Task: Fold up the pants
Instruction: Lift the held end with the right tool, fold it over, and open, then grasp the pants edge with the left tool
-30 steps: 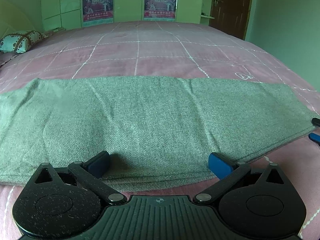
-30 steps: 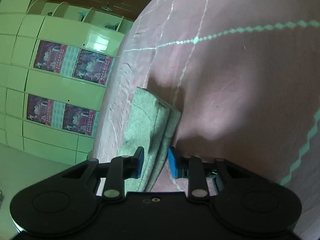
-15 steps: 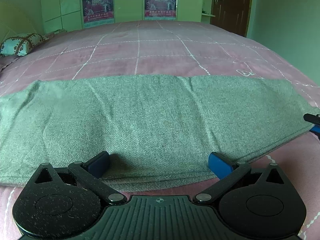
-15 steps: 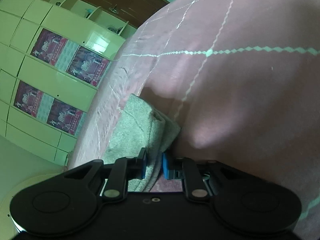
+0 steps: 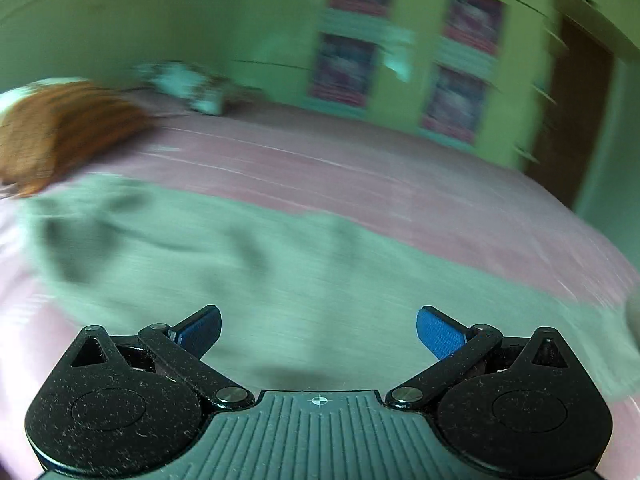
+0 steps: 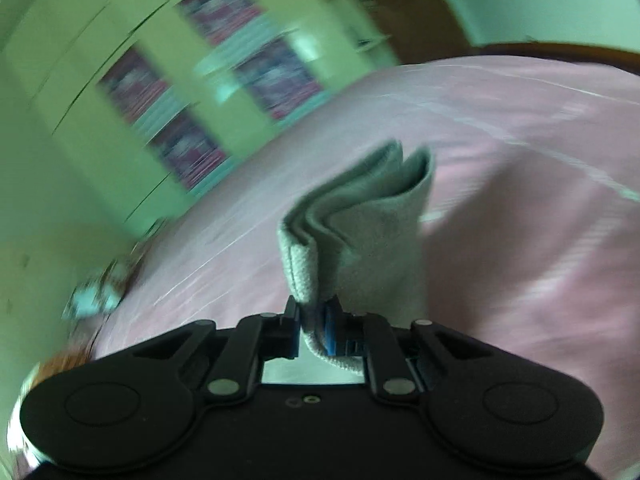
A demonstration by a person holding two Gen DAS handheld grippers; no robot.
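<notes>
Pink bed (image 5: 360, 176) carries the grey pants (image 5: 280, 280) spread across it, your right gripper (image 6: 313, 320) is clamped on their lifted folded end, and your left gripper (image 5: 319, 330) hangs above them, jaws wide.

One pair of grey pants (image 5: 304, 276), one pink bed (image 5: 360, 168), two pillows, four posters, two tongs.

a pink quilted bed (image 5: 360, 176) filled the room, a patterned pillow (image 5: 188, 86) and a rust-orange cushion (image 5: 60, 128) lay blurred at its head. pale green cabinets (image 5: 408, 44) carried dark posters (image 5: 344, 68); a brown door (image 5: 576, 120) stood beside them.
</notes>
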